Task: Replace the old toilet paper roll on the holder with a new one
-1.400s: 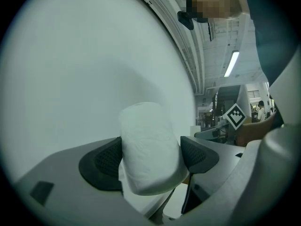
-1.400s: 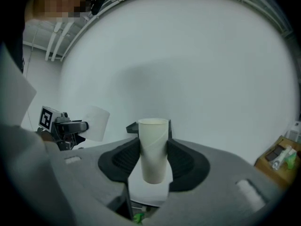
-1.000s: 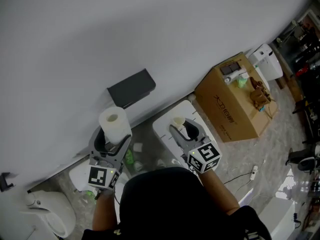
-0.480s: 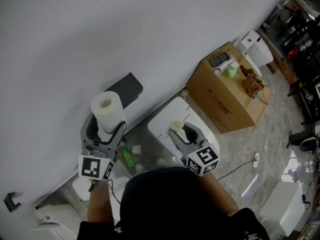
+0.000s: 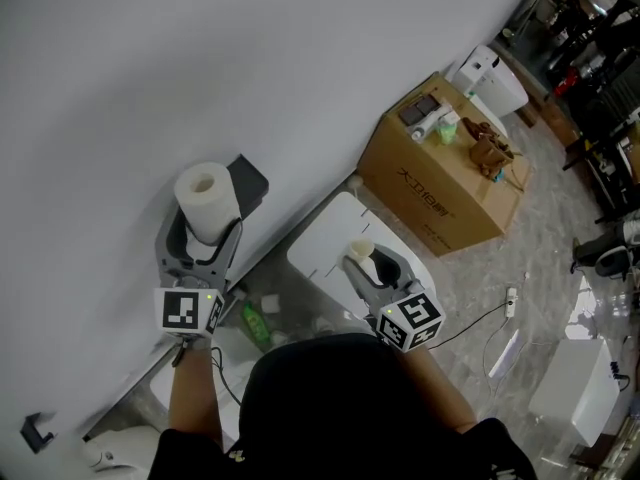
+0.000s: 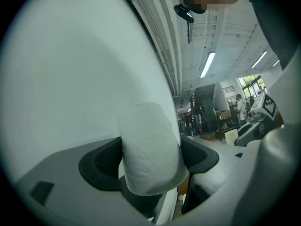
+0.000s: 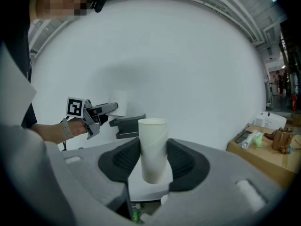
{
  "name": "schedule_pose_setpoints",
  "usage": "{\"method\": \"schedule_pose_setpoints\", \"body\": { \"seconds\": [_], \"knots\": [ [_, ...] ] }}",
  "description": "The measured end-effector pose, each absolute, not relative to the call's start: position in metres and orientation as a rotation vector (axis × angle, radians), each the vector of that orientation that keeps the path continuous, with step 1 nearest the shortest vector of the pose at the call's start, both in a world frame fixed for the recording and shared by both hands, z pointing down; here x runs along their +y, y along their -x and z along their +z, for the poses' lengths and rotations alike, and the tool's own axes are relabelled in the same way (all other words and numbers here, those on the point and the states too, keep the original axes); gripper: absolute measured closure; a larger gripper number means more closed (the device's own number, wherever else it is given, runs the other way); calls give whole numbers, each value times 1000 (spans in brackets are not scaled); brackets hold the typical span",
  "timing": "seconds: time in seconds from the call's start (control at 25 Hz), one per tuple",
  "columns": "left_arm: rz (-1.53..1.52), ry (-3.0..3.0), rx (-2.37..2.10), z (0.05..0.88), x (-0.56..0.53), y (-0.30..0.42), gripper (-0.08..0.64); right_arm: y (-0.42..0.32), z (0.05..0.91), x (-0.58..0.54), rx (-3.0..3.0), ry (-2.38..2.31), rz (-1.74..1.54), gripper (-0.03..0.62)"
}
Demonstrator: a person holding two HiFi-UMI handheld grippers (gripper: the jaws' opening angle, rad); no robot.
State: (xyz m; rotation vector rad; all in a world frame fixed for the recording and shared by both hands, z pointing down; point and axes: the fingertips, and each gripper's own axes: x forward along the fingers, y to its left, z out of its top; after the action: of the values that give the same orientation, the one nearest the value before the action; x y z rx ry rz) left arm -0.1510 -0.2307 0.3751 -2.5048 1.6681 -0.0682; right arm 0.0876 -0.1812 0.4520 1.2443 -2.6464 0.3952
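My left gripper is shut on a full white toilet paper roll, held upright against the white wall. The roll's right side touches or overlaps the left end of the black wall holder. In the left gripper view the roll fills the gap between both dark pads. My right gripper is shut on an empty pale cardboard tube, which stands upright over the white toilet lid. The right gripper view shows the tube pinched between the pads, with the holder and the left gripper beyond it.
A brown cardboard box carrying small items stands against the wall to the right. A green bottle and small objects lie on the floor between the toilets. A white cable runs across the stone floor. A white appliance stands further right.
My left gripper has carried the full roll up and toward the black holder, closing the gap to its left end. The right gripper has shifted a little over the toilet lid, still holding the tube.
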Motion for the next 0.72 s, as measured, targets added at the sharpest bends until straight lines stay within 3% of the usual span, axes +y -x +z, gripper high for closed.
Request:
{"method": "schedule_pose_setpoints", "body": {
  "seconds": [0.72],
  "knots": [
    [-246, 2470, 1671, 394, -253, 152, 160, -94, 448, -183, -2639, -1292, 405, 415]
  ]
}}
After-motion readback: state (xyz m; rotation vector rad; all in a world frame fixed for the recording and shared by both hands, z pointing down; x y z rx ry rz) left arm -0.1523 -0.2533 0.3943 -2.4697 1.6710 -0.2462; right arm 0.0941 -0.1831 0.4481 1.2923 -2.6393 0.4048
